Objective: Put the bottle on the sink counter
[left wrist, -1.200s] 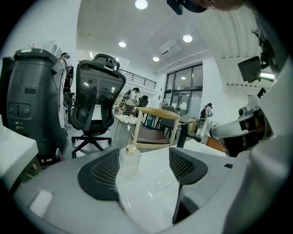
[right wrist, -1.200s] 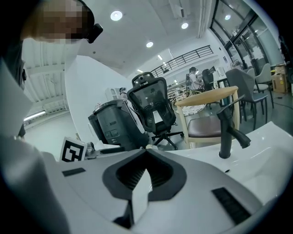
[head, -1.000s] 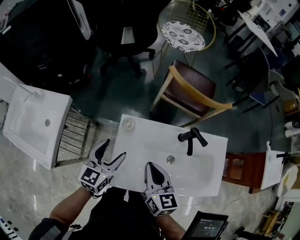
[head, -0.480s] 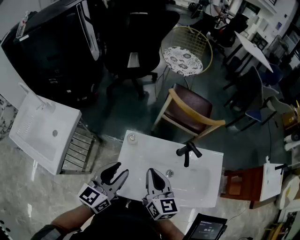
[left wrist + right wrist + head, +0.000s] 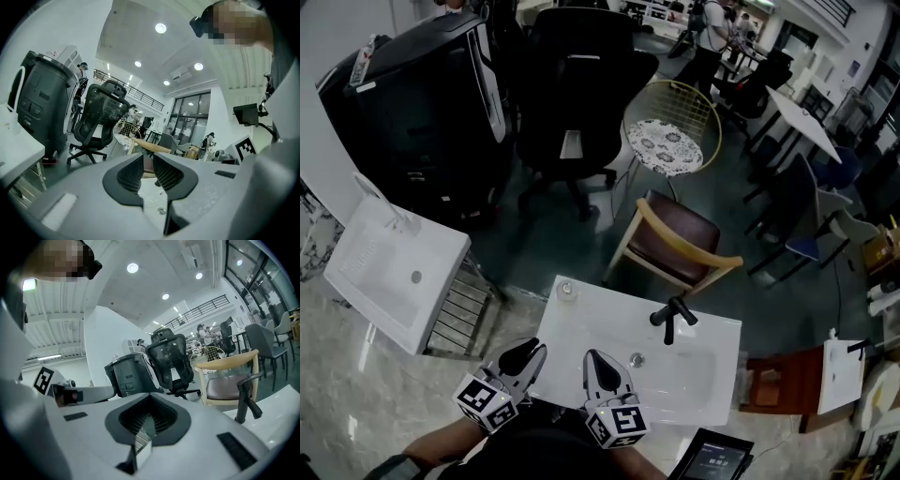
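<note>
**White sink counter (image 5: 591,323), one bottle (image 5: 567,291) on its far-left corner**

Pale marbled floor borders the counter's near edge, where two grippers hang side by side over the rim.

- **Left gripper (image 5: 532,352):** its jaws have just been closing. They now stand a narrow slit apart with nothing between them.
- **Right gripper (image 5: 592,358):** its jaws are pressed together and it is empty.

One drain (image 5: 636,359) sits in the basin just beyond the grippers. One black faucet (image 5: 670,319) rises at the far rim, right of centre.

The single bottle is small and clear, seen from above. It stands on the counter's far-left corner, well apart from both grippers and from the faucet.

A second white basin (image 5: 394,272) lies to the left, apart from the counter, with a slatted rack (image 5: 464,314) between them.

Three chairs follow, one behind another:

- a wooden chair (image 5: 680,246) with a dark red seat, just past the counter;
- a gold wire chair (image 5: 670,141) with a patterned cushion;
- a black office chair (image 5: 581,84), farthest back.

One large black machine (image 5: 412,122) stands at the far left. Tables and further seats fill the far right, too small to count.
</note>
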Motion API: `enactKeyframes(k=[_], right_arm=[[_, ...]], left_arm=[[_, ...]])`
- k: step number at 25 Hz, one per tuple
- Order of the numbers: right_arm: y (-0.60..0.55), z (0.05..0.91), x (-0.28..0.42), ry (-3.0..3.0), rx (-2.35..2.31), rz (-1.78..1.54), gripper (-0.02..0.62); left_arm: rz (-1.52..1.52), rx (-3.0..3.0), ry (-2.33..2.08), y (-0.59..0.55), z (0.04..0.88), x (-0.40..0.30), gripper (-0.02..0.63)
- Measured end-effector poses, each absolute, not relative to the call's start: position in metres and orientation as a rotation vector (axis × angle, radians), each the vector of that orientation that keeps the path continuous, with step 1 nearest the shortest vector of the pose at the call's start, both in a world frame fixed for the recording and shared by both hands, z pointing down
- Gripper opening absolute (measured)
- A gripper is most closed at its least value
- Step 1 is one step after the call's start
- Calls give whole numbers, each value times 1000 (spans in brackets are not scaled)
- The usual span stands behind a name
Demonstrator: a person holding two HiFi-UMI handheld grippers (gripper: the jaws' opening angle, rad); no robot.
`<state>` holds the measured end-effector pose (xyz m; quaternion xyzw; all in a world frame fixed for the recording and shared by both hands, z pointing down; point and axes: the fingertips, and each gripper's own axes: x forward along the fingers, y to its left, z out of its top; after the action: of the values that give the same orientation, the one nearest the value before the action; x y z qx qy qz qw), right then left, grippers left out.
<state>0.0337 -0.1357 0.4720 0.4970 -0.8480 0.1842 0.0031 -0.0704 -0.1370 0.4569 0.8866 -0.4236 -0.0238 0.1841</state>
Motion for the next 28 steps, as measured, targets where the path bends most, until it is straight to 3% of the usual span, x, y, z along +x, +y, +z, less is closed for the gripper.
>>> enactKeyframes(k=[12, 28], right_arm=[[-136, 437, 28, -2722, 1564, 427, -5], [-119, 416, 25, -2767, 1592, 281, -5]], left_arm=[[-123, 2525, -1277, -135, 435, -87, 2], [-163, 2538, -1270, -128, 427, -81, 3]])
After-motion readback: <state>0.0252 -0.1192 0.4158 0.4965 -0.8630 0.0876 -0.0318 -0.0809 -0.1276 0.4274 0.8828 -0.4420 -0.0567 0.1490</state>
